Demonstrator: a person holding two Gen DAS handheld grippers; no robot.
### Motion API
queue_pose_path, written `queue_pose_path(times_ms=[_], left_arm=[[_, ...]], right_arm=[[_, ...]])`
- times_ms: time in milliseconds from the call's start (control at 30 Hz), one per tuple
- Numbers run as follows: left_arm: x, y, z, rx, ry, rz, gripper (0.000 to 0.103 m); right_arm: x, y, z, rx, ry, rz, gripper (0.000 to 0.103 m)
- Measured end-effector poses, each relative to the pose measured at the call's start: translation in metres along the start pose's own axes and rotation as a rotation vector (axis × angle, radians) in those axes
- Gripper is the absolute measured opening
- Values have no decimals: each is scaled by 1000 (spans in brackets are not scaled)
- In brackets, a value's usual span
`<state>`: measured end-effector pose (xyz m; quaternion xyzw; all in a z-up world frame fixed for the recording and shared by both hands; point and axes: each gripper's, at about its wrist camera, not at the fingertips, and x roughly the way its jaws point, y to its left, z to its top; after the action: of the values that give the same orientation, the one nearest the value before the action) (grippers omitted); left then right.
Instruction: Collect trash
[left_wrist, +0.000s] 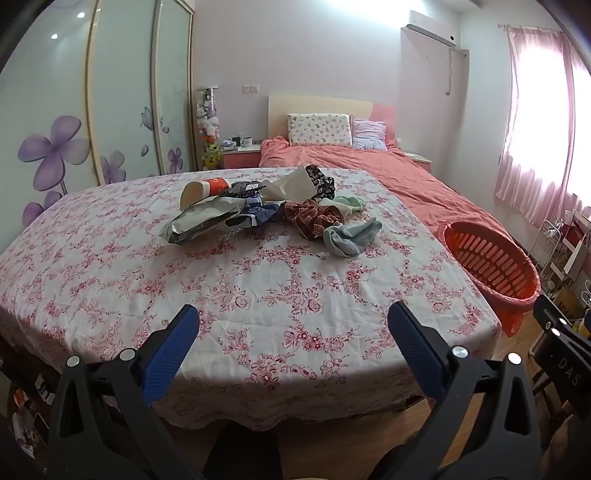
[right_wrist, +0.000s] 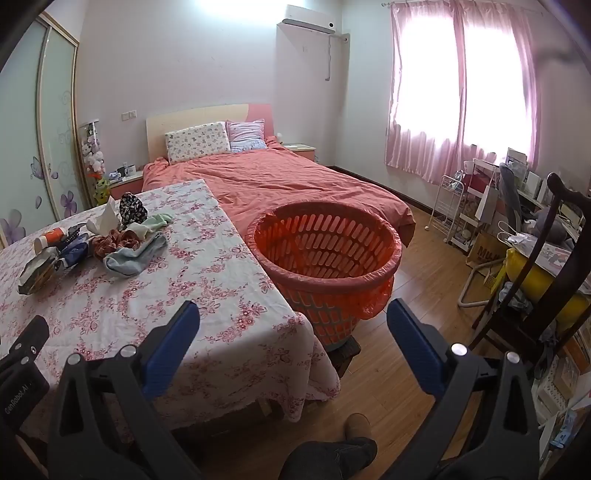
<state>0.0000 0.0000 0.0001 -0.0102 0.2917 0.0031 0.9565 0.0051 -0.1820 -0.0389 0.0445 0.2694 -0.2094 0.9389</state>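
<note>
A pile of trash and cloth lies on the far part of the floral tablecloth (left_wrist: 258, 288): a silver wrapper (left_wrist: 199, 221), an orange paper cup (left_wrist: 203, 190) on its side, a blue packet (left_wrist: 258, 214), white paper (left_wrist: 291, 182), a plaid cloth (left_wrist: 314, 218) and a pale blue sock (left_wrist: 351, 236). The pile also shows in the right wrist view (right_wrist: 96, 240). An orange slatted basket (right_wrist: 325, 258) with a red liner stands beside the table's right edge. My left gripper (left_wrist: 293, 323) is open and empty over the near tablecloth. My right gripper (right_wrist: 293, 321) is open and empty, near the basket.
A bed (right_wrist: 280, 184) with a coral cover lies behind the table and basket. A dark wooden chair (right_wrist: 554, 258) with a yellow item, a white rack (right_wrist: 450, 206) and cluttered shelves stand at the right. A wardrobe (left_wrist: 110, 110) lines the left wall. Wooden floor (right_wrist: 424, 266) shows by the basket.
</note>
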Motion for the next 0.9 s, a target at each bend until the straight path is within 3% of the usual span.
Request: queue_pose_path(times_ms=[900], left_arm=[[0,0,0,1,0,1,101]], right_arm=[[-1,2,0,-1,2,1,99]])
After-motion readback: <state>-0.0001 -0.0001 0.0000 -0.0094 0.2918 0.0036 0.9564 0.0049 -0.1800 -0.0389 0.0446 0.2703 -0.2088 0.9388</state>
